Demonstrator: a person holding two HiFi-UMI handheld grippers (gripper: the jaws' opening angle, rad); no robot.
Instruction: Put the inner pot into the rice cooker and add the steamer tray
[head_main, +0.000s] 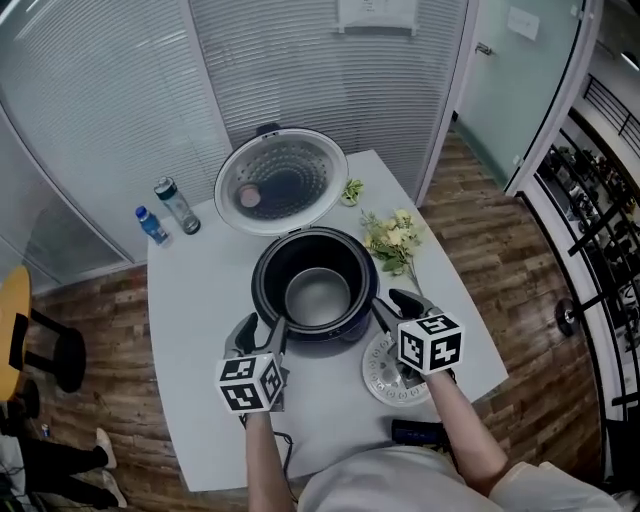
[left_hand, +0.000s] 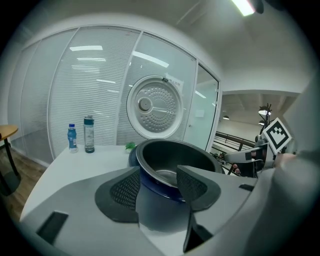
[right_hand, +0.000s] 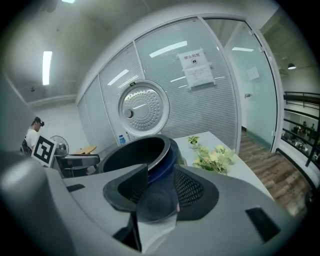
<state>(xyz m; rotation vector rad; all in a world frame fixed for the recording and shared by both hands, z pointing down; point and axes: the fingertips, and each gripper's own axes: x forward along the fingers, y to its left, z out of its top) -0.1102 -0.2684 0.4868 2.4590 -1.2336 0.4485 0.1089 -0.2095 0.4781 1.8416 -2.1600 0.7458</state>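
The dark blue rice cooker stands in the middle of the white table, its round lid tipped up behind it. The grey inner pot sits inside the cooker. A white perforated steamer tray lies flat on the table at the cooker's near right, partly under my right gripper. My left gripper is open at the cooker's near-left side, my right gripper open at its near-right side. In the left gripper view the pot rim shows just beyond the open jaws; the right gripper likewise frames the cooker wall, pads apart from it.
Two bottles stand at the table's far left. A sprig of artificial flowers lies right of the cooker, a small green one by the lid. A black flat object sits near the table's front edge. Glass partitions stand behind.
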